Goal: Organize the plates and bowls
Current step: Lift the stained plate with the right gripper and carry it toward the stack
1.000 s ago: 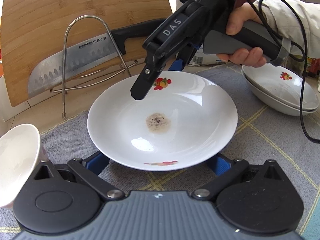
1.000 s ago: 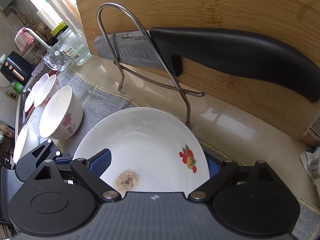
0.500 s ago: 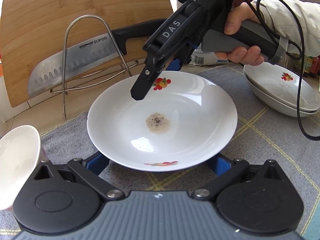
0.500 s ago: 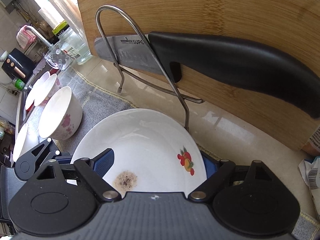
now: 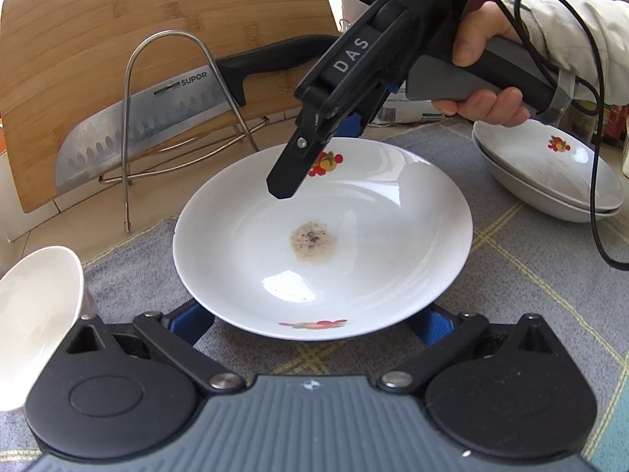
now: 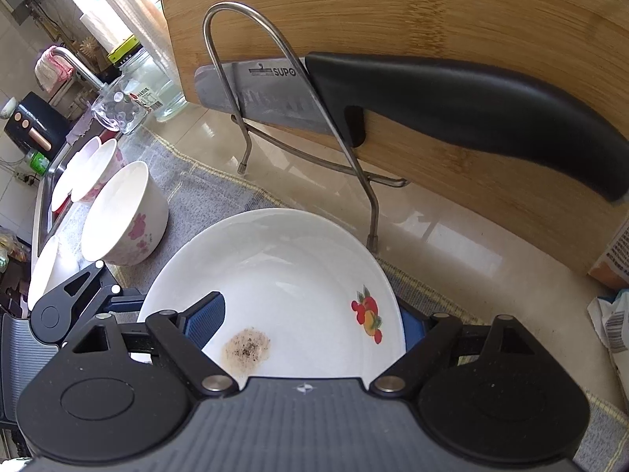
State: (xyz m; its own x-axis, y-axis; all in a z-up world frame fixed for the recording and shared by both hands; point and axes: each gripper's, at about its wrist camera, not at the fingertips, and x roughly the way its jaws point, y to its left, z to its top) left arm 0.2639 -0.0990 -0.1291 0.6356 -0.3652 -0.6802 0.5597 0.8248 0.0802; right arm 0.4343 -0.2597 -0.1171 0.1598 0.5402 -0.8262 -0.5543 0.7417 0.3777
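A white plate (image 5: pixel 354 267) with fruit prints and a brown stain in its middle lies on the grey mat. My left gripper (image 5: pixel 310 322) is open, its blue pads wide apart at either side of the plate's near rim and partly tucked under it. My right gripper (image 5: pixel 318 157), held by a hand (image 5: pixel 479 106), straddles the far rim. One finger rests on the inside slope and the other sits behind the rim. In the right wrist view the plate (image 6: pixel 283 275) sits between the right gripper's (image 6: pixel 308 322) pads, both against it.
Two stacked plates (image 5: pixel 550 173) sit at the right on the mat. A white flowered bowl (image 6: pixel 122 216) stands left of the plate, more bowls beyond it. Behind, a wire rack (image 5: pixel 165 118) holds a cleaver (image 5: pixel 137 122) against a bamboo board (image 5: pixel 157 19). A black cable (image 5: pixel 597 196) hangs at right.
The right gripper's jaws have narrowed around the plate's far rim, the inner finger sliding closer to the outer one. The plate and my left gripper have stayed put.
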